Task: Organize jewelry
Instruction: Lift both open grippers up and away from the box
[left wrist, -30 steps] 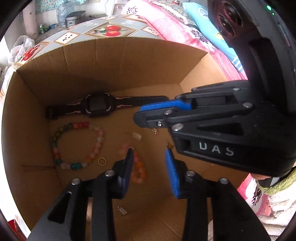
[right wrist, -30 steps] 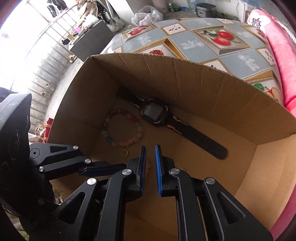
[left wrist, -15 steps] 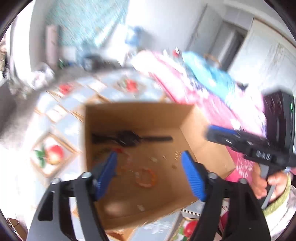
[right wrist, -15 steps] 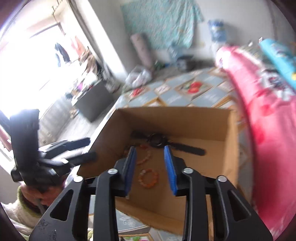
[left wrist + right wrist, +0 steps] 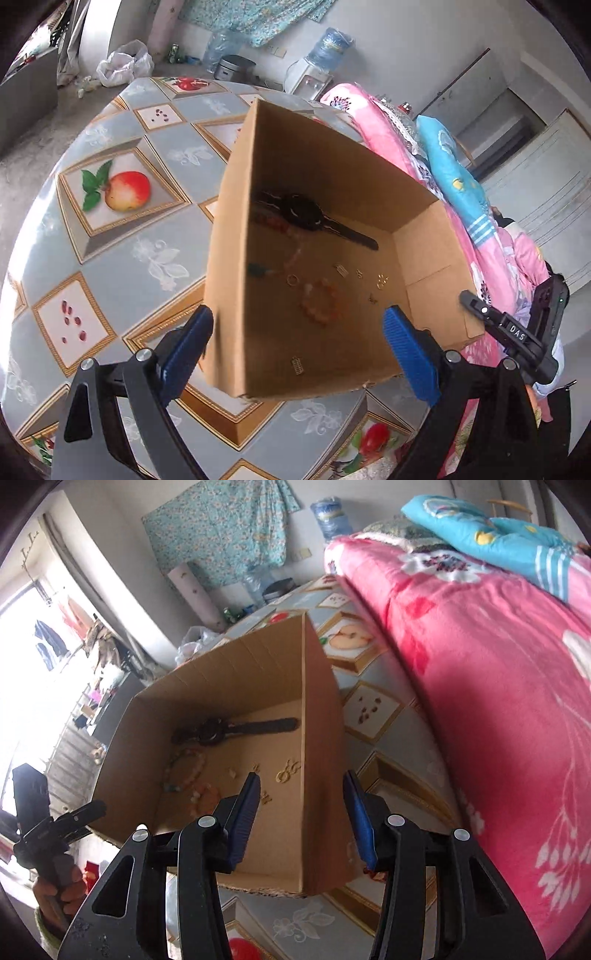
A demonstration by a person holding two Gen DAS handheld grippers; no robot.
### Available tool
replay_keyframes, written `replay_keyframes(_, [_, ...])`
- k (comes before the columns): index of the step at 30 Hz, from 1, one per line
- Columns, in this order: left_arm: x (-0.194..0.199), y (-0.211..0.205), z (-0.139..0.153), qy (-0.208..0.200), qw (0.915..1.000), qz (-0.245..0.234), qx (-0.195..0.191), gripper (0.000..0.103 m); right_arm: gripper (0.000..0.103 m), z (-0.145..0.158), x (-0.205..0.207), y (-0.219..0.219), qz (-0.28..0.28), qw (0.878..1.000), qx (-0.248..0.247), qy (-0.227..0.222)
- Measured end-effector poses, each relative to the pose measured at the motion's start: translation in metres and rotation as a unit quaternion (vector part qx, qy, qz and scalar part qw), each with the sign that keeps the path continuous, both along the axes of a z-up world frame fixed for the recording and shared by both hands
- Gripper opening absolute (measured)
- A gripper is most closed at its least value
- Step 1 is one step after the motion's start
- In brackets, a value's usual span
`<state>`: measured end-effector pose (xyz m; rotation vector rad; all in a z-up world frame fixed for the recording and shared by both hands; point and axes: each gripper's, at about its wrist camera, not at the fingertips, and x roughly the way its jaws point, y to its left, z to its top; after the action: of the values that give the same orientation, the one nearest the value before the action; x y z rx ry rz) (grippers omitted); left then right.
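An open cardboard box (image 5: 229, 258) (image 5: 321, 775) stands on the table. Inside lie a black watch (image 5: 306, 214) (image 5: 221, 729), an orange bead bracelet (image 5: 323, 302) (image 5: 207, 799), a multicolour bead bracelet (image 5: 184, 770), a gold ring (image 5: 292, 279) and small gold pieces (image 5: 381, 282) (image 5: 288, 773). My left gripper (image 5: 295, 347) is open and empty, held above the box's near edge. My right gripper (image 5: 301, 816) is open and empty, above the box's right wall. Each gripper shows in the other's view: the right (image 5: 476, 304) and the left (image 5: 86, 810).
The table (image 5: 110, 258) has a grey fruit-print cloth. Pink and blue bedding (image 5: 480, 646) (image 5: 454, 177) lies right of the box. A rice cooker (image 5: 234, 66), water bottles (image 5: 332, 42) and a white bag (image 5: 123, 66) stand beyond the table.
Both grippers have risen out of the box and pulled back above it. Both have opened wide from nearly shut. The jewelry stays on the box floor.
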<state>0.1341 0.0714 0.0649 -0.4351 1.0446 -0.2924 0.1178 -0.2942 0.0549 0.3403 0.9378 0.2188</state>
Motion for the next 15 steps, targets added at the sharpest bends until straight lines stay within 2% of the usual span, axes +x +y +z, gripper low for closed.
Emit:
replay_keyframes(4, [-0.003, -0.002, -0.002, -0.005, 0.9999, 0.009, 0.007, 0.091, 0.045, 0.0, -0.007, 0.013, 0.004, 1.0, -0.03, -0.003])
replay_keyframes(15, [-0.011, 0.001, 0.0, -0.005, 0.9994, 0.025, 0.022, 0.091, 0.044, -0.004, -0.013, 0.013, 0.011, 1.0, -0.009, 0.005])
